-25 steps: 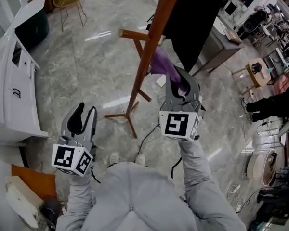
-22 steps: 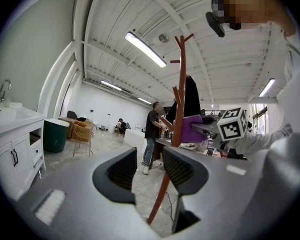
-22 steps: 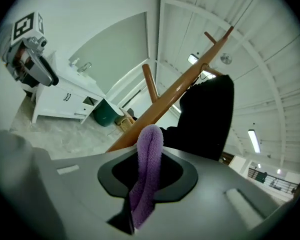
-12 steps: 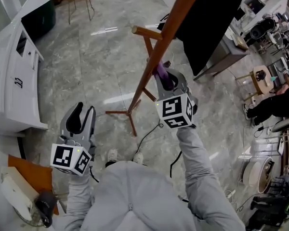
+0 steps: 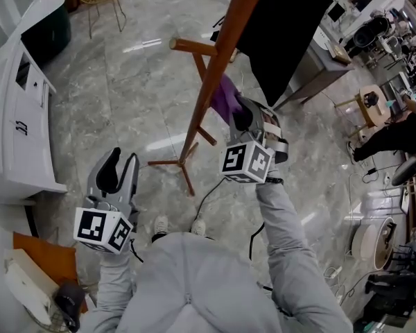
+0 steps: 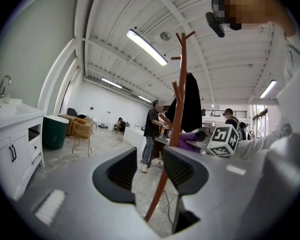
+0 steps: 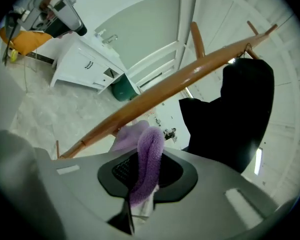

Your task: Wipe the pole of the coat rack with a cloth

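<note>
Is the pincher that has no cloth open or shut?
Open. The left gripper's jaws stand apart with nothing held between them; the coat rack pole seen through the gap stands farther off.

cloth (image 5: 227,98) against pole (image 5: 215,66), in right gripper (image 5: 243,114) | left gripper (image 5: 115,175) low left, apart | coat (image 5: 286,26) behind pole

Cloth (image 5: 227,98) purple; pole (image 5: 218,61) glossy reddish-brown; coat (image 5: 284,26) black; floor (image 5: 125,96) grey, marbled; cabinet (image 5: 10,127) white; bin (image 5: 47,39) dark green.
</note>
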